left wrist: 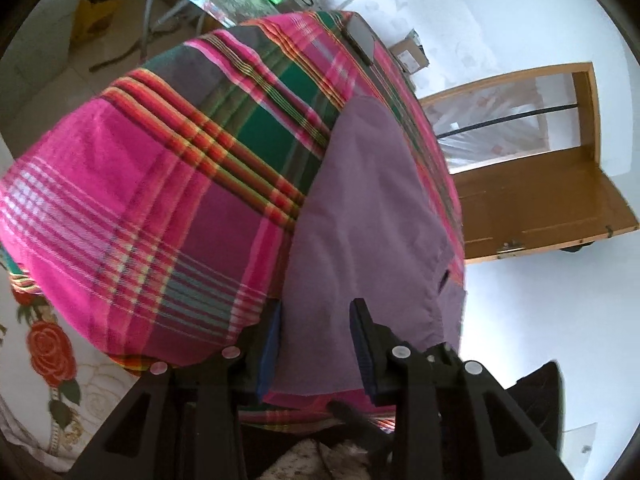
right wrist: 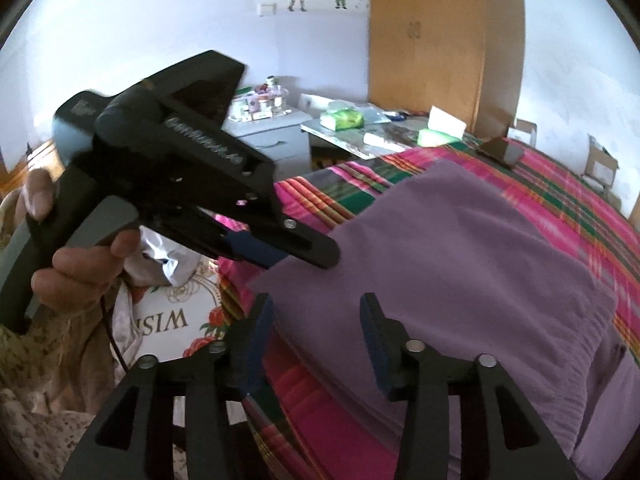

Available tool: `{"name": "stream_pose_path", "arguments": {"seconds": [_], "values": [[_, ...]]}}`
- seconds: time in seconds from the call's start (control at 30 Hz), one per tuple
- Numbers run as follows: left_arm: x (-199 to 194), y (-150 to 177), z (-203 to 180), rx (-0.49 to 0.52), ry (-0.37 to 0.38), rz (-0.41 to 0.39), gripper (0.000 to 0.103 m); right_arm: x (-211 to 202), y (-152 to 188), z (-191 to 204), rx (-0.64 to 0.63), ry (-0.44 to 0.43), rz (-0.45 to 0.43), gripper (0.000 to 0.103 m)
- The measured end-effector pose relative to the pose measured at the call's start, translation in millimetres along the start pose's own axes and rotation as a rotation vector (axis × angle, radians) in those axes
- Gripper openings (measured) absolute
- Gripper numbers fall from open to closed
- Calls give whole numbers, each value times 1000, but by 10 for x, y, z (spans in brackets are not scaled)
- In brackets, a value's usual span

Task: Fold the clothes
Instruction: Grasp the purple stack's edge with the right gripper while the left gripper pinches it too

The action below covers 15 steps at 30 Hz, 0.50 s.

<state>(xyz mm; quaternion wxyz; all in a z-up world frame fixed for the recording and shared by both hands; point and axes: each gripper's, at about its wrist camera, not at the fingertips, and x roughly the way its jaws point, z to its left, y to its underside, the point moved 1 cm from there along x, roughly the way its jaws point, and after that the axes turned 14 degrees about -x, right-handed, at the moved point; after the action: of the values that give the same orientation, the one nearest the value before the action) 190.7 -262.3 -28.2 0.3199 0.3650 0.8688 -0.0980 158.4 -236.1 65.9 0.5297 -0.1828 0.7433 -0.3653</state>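
Right now both grippers sit at the near edge of the bed, prob lining up for the next fold. R gripper (right wrist: 316,312) has jaws apart, nothing pinched; purple garment (right wrist: 460,264) lies flat just ahead, its near edge running between and under the fingertips. L gripper (left wrist: 316,320), held by a hand (right wrist: 80,264), also stands open over the garment's near corner, pads not pressing cloth as far as I can tell. Garment's spread flat on the plaid bedcover (left wrist: 132,200), likely so edges are easy to grab. Farther back: dark phone-like thing (right wrist: 502,152), cluttered table (right wrist: 360,136), wardrobe (right wrist: 428,40).
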Motion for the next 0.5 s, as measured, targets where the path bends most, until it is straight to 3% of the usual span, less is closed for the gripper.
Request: {"name": "stream_pose_path", "arguments": {"seconds": [0.23, 0.5], "values": [[-50, -33, -106, -2, 90, 40, 35, 88, -73, 267, -128, 28, -8, 59], [-40, -34, -106, -15, 96, 53, 35, 282, -150, 283, -138, 207, 28, 59]]}}
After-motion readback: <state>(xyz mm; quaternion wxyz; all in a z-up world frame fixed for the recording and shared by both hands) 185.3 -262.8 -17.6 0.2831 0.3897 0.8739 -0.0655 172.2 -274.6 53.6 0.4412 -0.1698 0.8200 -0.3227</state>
